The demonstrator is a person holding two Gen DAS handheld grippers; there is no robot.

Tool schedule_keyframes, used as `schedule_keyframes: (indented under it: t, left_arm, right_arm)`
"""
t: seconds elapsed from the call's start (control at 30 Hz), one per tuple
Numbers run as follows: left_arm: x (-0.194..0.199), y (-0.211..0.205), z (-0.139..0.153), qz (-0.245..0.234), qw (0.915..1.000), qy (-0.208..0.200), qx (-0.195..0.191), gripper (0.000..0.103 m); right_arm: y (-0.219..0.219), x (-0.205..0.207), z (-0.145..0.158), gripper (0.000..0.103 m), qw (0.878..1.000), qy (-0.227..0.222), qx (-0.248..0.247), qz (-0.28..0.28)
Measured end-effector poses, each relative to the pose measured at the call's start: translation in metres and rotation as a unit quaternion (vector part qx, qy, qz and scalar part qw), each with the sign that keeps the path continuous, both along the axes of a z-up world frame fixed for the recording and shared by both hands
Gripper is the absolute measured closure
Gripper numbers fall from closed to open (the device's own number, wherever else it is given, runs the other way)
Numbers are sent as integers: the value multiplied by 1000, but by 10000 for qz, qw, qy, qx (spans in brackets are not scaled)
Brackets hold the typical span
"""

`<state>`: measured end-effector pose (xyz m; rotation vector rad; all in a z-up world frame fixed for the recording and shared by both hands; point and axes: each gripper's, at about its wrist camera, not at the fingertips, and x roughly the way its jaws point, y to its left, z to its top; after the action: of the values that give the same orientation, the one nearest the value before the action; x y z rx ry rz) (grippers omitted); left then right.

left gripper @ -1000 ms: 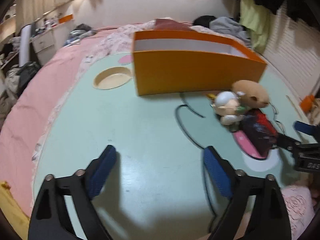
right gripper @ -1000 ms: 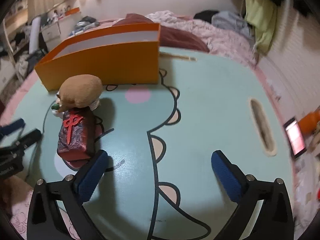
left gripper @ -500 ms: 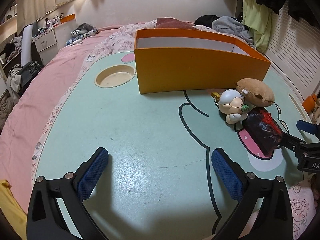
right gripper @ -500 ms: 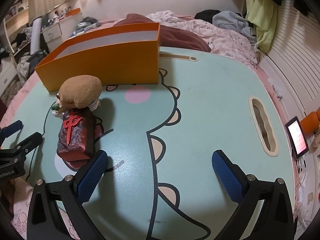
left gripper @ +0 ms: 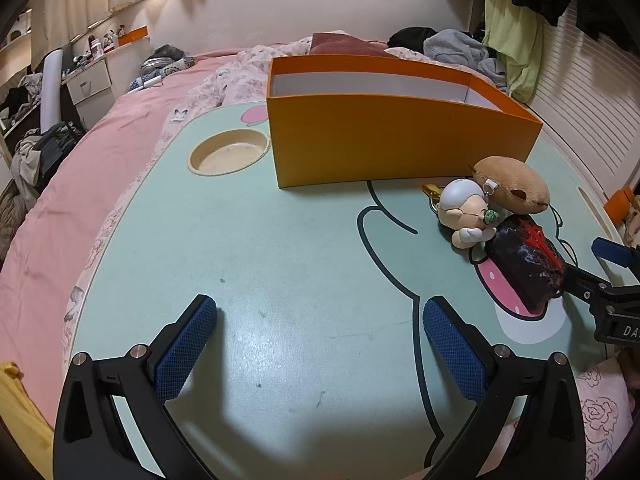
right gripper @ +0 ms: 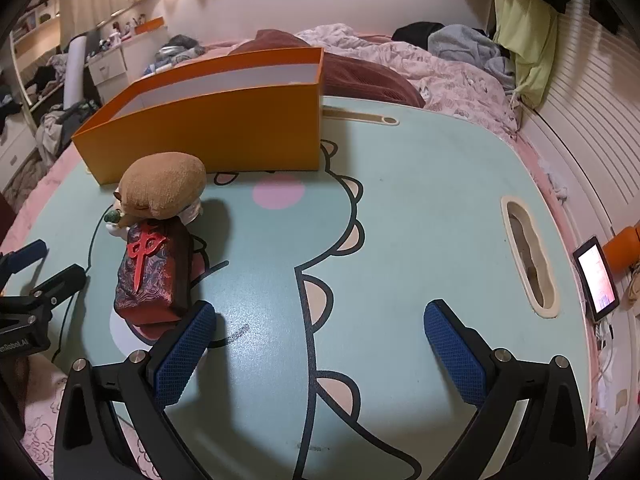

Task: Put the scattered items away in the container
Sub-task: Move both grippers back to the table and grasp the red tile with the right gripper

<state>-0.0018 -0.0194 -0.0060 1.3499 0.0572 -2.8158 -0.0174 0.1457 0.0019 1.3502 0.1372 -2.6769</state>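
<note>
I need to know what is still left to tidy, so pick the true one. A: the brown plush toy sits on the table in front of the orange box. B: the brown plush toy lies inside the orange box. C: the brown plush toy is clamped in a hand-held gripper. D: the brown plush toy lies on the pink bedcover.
A: the brown plush toy rests on the table just before the orange box, against the small figurine and the dark red block.

boxes: 1 (left gripper: 384, 148) | plush toys: 1 (left gripper: 512, 184) | figurines: 1 (left gripper: 464, 212) | mahjong blocks: 1 (right gripper: 154, 276)
</note>
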Motion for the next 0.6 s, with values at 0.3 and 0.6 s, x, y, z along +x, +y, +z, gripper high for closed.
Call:
schedule_keyframes:
  t: [0.3, 0.6]
  left_arm:
    - [-5, -1, -1, -147, 9998, 99, 13, 0]
    - [12, -10, 8, 81, 9978, 620, 219, 0]
  right_arm:
    - [-1, -1, 0, 0, 10000, -1, -1, 13]
    - [-4, 3, 4, 7, 9999, 144, -55, 69]
